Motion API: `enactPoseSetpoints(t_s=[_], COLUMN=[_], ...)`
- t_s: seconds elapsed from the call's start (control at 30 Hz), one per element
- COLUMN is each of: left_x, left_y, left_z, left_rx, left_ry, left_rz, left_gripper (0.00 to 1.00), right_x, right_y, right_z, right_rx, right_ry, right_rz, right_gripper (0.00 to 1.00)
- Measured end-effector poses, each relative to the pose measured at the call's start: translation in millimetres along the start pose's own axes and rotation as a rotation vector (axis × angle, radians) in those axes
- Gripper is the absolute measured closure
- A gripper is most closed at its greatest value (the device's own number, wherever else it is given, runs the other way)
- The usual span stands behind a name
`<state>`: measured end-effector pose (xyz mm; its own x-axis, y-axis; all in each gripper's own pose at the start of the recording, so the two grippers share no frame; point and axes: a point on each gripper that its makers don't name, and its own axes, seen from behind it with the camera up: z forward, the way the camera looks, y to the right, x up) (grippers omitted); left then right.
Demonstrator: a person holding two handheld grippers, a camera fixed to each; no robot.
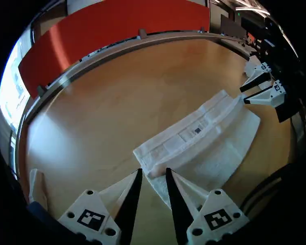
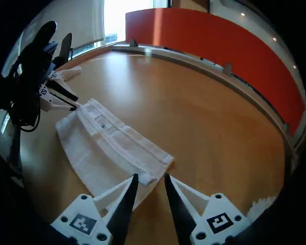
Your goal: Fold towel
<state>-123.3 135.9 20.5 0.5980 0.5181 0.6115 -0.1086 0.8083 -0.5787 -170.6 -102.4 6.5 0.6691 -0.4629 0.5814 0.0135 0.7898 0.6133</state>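
My left gripper (image 1: 153, 173) and right gripper (image 2: 149, 177) each stand part-open, a near corner of the folded white towel (image 1: 202, 139) lying between the tips, on the wooden table (image 1: 112, 102).

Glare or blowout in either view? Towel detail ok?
Left gripper view: soft glare patch on the table at image left, towel sharp. Right gripper view: window blown out, towel texture visible; fisheye bends the table edge in both.

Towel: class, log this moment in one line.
towel: part-folded, flat on table | left tool: open at one end | right tool: open at other end
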Motion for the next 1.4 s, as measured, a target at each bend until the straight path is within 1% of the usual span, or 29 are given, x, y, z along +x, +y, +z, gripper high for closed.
enactPoseSetpoints(t_s=[0.07, 0.13, 0.2, 0.27, 0.33, 0.47, 0.6, 0.7, 0.9, 1.2, 1.3, 1.4], left_x=[5, 9, 11, 11, 10, 7, 3, -3, -20, -47, -55, -61], left_y=[-3.3, -6.3, -9.1, -10.6, -12.6, -14.5, -11.0, -6.5, 5.4, 23.0, 26.4, 26.9], left_z=[-1.1, -2.8, -4.8, -6.7, -8.6, -13.8, -20.9, -26.5, -37.6, -58.3, -63.6, -67.4], left_rx=[0.009, 0.016, 0.021, 0.021, 0.027, 0.036, 0.032, 0.027, 0.020, 0.017, 0.018, 0.021], left_ry=[0.013, 0.020, 0.025, 0.025, 0.025, 0.027, 0.030, 0.028, 0.014, 0.002, -0.002, -0.003], left_rz=[0.002, 0.003, 0.002, -0.001, -0.006, -0.019, -0.044, -0.063, -0.080, -0.117, -0.131, -0.143], left_gripper=[0.55, 0.50, 0.31, 0.10, 0.02, 0.02, 0.02, 0.02, 0.02, 0.02, 0.02, 0.02], right_x=[4, 6, 8, 9, 9, 8, 4, -1, -13, -35, -39, -43], right_y=[5, 8, 10, 12, 13, 9, 1, -6, -18, -34, -38, -40], right_z=[1.4, 1.6, 1.0, -0.4, -1.9, -6.5, -13.7, -20.0, -33.4, -52.2, -58.4, -62.4], right_rx=[-0.018, -0.028, -0.035, -0.043, -0.048, -0.045, -0.035, -0.030, -0.027, -0.029, -0.030, -0.031], right_ry=[0.006, 0.010, 0.015, 0.017, 0.018, 0.021, 0.025, 0.029, 0.029, 0.023, 0.023, 0.023], right_rz=[0.002, 0.003, 0.002, 0.000, -0.004, -0.011, -0.013, -0.013, -0.004, 0.036, 0.042, 0.039], right_gripper=[0.46, 0.38, 0.30, 0.19, 0.16, 0.16, 0.16, 0.16, 0.16, 0.16, 0.16, 0.16])
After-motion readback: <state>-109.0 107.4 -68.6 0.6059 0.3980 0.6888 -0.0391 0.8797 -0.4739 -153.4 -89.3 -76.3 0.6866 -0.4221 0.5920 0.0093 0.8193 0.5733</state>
